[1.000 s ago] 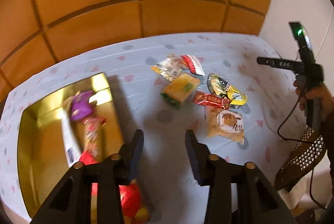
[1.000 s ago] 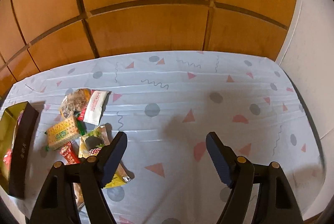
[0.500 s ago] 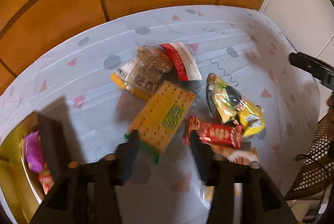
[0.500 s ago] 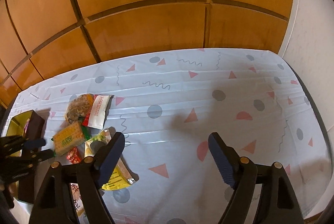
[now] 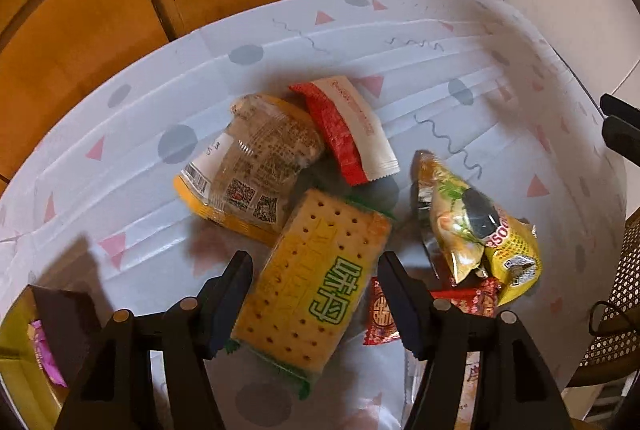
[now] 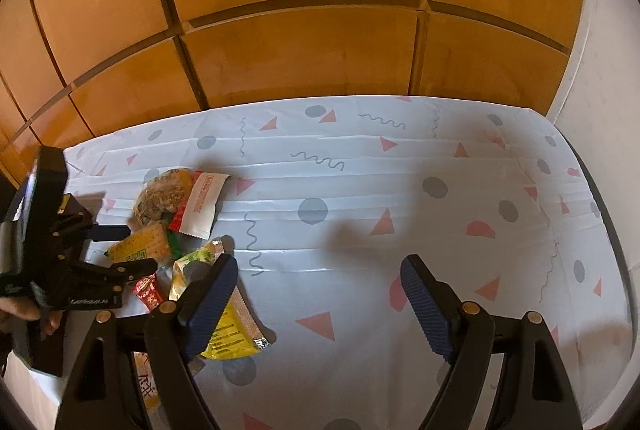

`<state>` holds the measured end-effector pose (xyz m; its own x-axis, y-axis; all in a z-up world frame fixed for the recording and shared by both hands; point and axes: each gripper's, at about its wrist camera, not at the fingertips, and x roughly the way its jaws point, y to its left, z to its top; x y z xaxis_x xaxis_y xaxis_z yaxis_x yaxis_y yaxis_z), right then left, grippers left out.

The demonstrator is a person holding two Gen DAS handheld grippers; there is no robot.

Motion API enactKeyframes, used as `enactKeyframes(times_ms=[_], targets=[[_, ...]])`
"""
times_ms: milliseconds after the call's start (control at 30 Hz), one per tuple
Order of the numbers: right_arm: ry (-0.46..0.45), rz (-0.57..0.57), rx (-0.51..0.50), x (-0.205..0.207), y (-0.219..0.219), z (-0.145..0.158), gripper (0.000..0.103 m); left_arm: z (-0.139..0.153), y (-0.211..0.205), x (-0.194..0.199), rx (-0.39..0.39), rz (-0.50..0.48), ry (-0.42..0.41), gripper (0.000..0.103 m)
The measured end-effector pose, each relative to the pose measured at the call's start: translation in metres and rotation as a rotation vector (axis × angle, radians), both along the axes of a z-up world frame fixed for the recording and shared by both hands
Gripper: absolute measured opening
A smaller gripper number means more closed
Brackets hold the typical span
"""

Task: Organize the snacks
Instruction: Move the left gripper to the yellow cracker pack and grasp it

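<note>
My left gripper [image 5: 314, 294] is open with its fingers on either side of a yellow cracker packet [image 5: 316, 278] that lies on the table; whether the pads touch it I cannot tell. Around it lie a clear brown snack bag [image 5: 256, 161], a red-and-white sachet [image 5: 348, 125], a yellow-green foil bag [image 5: 472, 226] and a small red packet [image 5: 384, 314]. The gold box [image 5: 16, 358] with a purple snack sits at the far left. My right gripper [image 6: 316, 302] is open and empty above the cloth. The left gripper [image 6: 116, 246] and cracker packet [image 6: 140, 248] also show in the right wrist view.
The table has a white cloth [image 6: 400, 189] with triangles, dots and squiggles. A wooden panel wall [image 6: 300, 9] stands behind it and a white wall [image 6: 600, 69] to the right. A wicker chair [image 5: 616, 310] stands off the table's right edge.
My left gripper has swung from over the gold box to the snack pile and come down around the cracker packet. My right gripper has hardly moved.
</note>
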<state>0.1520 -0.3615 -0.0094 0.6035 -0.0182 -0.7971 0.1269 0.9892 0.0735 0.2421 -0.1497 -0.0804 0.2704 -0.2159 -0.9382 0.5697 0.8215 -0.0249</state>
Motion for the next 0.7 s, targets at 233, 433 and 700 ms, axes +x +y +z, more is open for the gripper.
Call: enactKeyframes(times_ms=[233, 433, 700], targets=[[0.001, -0.002, -0.010, 0.001, 0.000, -0.001, 0.085, -0.003, 0.004, -0.006, -0.016, 0.018, -0.018, 0.055], [0.001, -0.013, -0.012, 0.002, -0.003, -0.001, 0.085, 0.007, 0.028, -0.026, -0.064, 0.145, -0.030, 0.047], [0.007, -0.021, -0.030, 0.001, -0.002, -0.002, 0.085, 0.023, 0.051, -0.107, -0.086, 0.223, -0.108, 0.047]])
